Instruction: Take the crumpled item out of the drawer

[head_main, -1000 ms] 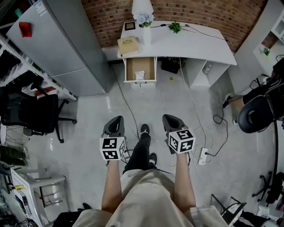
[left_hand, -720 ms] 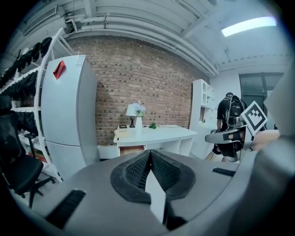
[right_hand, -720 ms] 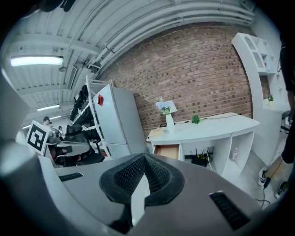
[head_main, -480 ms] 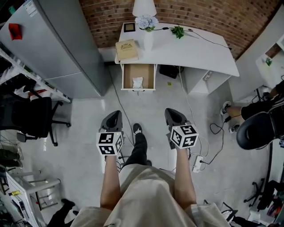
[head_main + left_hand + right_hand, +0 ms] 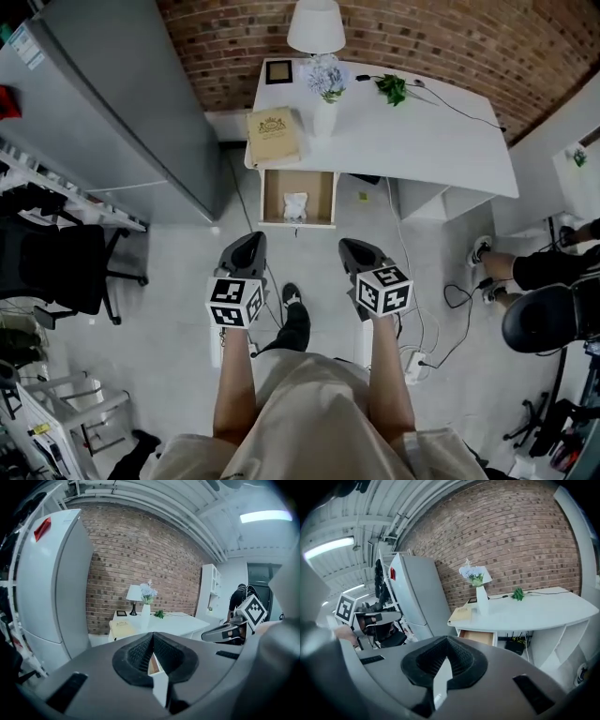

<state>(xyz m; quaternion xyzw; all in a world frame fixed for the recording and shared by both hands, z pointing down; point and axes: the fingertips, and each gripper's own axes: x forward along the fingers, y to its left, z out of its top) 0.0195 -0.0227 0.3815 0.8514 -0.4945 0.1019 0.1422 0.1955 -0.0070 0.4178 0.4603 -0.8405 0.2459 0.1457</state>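
The brick wall [image 5: 450,37] closes the far side of the room, and a tall grey cabinet [image 5: 122,103] stands against it at the left. A white table [image 5: 422,141] is set against the same wall just beside the cabinet, on a pale floor [image 5: 169,319]. A black office chair [image 5: 56,267] stands at the left edge, and a seated person's legs [image 5: 511,267] show at the right. Under the table's left end one drawer [image 5: 277,192] is pulled out and open, its wood-coloured inside exposed. The left hand-held gripper [image 5: 249,242] and the right hand-held gripper [image 5: 352,246] are held side by side over the floor, both pointing toward the table and well apart from the drawer. Left: jaws pressed together at the tips, nothing between them. Right: jaws likewise pressed together, nothing held. On the tabletop a tan book [image 5: 274,136] lies at the left front corner, above the drawer. A white lamp [image 5: 316,26] stands at the back, with a white vase [image 5: 324,112] of pale flowers in front of it, a small framed picture [image 5: 277,71] to its left and a green sprig [image 5: 392,89] to its right. The crumpled item [image 5: 296,204], white, lies on the bottom of the open drawer near the middle, touched by neither gripper.
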